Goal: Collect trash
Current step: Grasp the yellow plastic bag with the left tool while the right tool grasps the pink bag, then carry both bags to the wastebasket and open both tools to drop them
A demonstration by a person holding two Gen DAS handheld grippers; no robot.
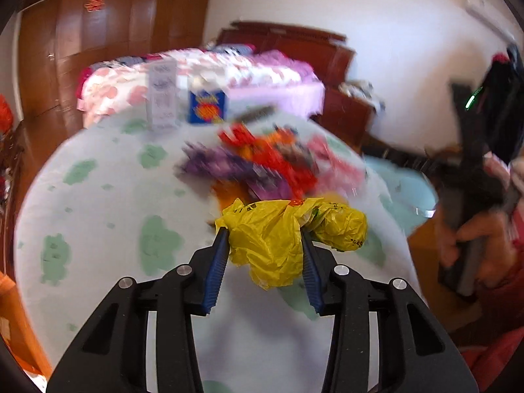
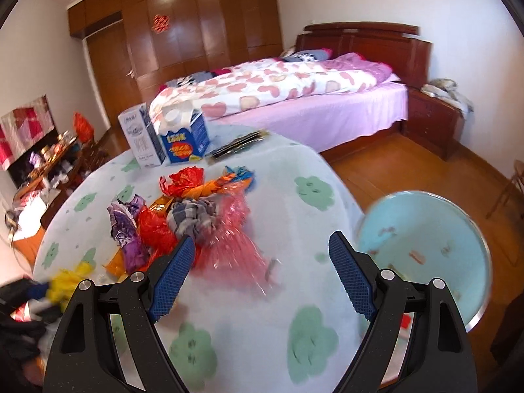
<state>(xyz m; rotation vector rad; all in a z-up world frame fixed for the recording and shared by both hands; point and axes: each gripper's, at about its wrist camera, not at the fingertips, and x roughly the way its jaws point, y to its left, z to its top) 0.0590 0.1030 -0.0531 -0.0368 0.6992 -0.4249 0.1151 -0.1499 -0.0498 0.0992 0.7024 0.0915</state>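
- Left wrist view: your left gripper has its blue pads pressed into a crumpled yellow plastic bag, jaws partly closed on it, above the cloud-patterned tablecloth.
- Only the middle of the bag is pinched; a loose lobe bulges out past the right pad. That bulge could pull the slippery film free if you swing fast, and the blurred background suggests you are moving.
- Right wrist view: your right gripper hangs wide open and empty, angled down at the table, with a pink cellophane wrapper just beyond its left pad.
- Closing from there could catch only the wrapper's edge, or nip the cloth beneath it.
- More trash lies beyond: a grey checked wad, red wrapper and purple wrapper, bunched and touching, so one grab may drag its neighbours.
- A light-blue bin stands just off the table's right edge, near your right gripper; a careless release could miss its rim.
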